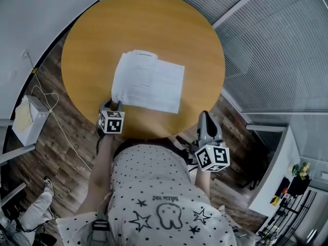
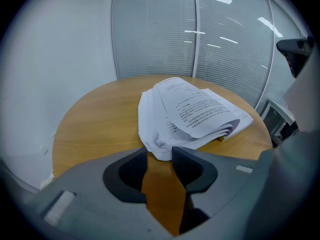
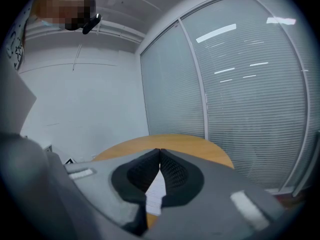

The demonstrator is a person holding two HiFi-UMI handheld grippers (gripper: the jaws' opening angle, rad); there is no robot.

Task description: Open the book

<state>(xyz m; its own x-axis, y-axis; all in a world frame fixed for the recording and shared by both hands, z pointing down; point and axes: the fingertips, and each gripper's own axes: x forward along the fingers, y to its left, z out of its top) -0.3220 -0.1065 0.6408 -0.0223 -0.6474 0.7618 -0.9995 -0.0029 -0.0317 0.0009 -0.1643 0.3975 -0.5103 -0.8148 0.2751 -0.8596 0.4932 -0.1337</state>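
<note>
lying open on table [image 1: 92,40], the book [image 1: 148,81] — left gripper [image 1: 113,104] parted, right gripper [image 1: 205,116] closed.

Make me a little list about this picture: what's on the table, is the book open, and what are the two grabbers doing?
Table: round wooden table
On it: one book, white printed pages
Book: lying open, pages spread and a bit curled
Left gripper: jaws apart, the book's near corner between the tips, not squeezed
Right gripper: jaws together, empty, by the table's near edge, away from the book
Person: standing at the near side of the table, a gripper in each hand
</note>
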